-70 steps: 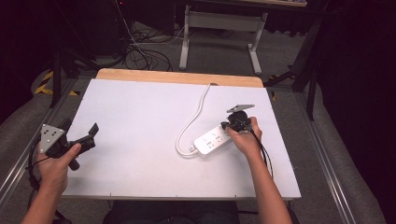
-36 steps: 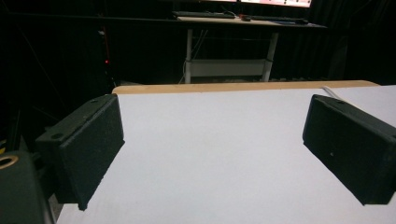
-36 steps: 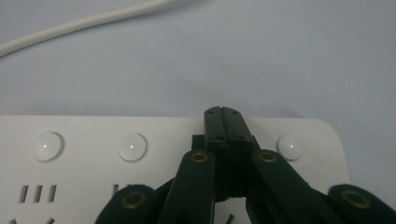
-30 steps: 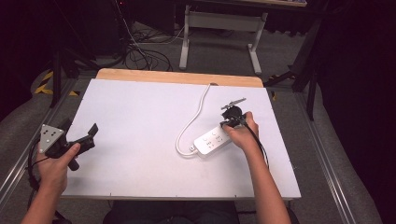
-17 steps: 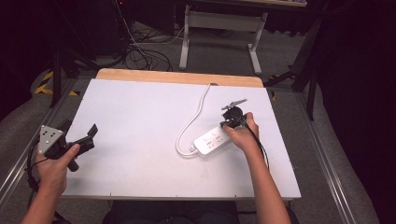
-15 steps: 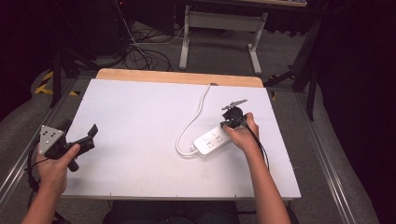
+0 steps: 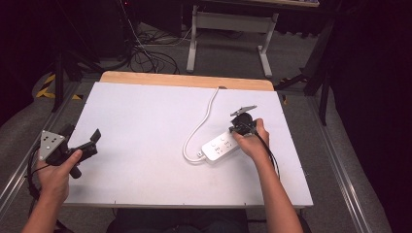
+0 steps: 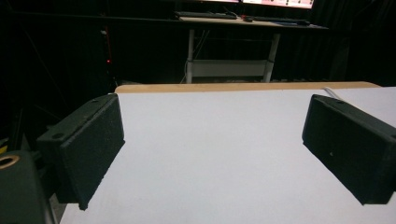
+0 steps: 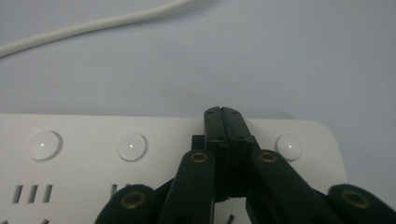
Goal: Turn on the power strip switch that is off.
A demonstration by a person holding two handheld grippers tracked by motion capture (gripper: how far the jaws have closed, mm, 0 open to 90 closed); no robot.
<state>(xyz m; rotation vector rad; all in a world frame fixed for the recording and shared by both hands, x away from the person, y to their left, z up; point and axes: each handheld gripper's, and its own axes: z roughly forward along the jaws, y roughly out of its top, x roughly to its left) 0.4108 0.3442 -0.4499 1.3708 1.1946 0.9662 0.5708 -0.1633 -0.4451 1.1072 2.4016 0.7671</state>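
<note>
The left gripper [image 7: 90,141] sat at the near left edge of the tabletop [image 7: 145,121], its jaws spread wide apart with nothing but bare white surface between them; the pads [image 8: 91,144] framed empty board ahead. Well off to its right lay the power strip [image 7: 219,145], a white bar with round switch buttons [image 9: 131,146] along its top, its cable [image 7: 199,121] curling away toward the far edge.

The right gripper [image 9: 223,112] had its jaws pressed flat together, tips resting on or just above the strip's top face, beside the end button [image 9: 288,144]; contact could not be told for certain. It held nothing.

The strip looked like rigid, smooth plastic, light enough to skid under a sideways push, so a press on a button would probably need to come straight down. To lift it, the long sides would offer the best hold. The cable seemed springy and might drag the body round.
</note>
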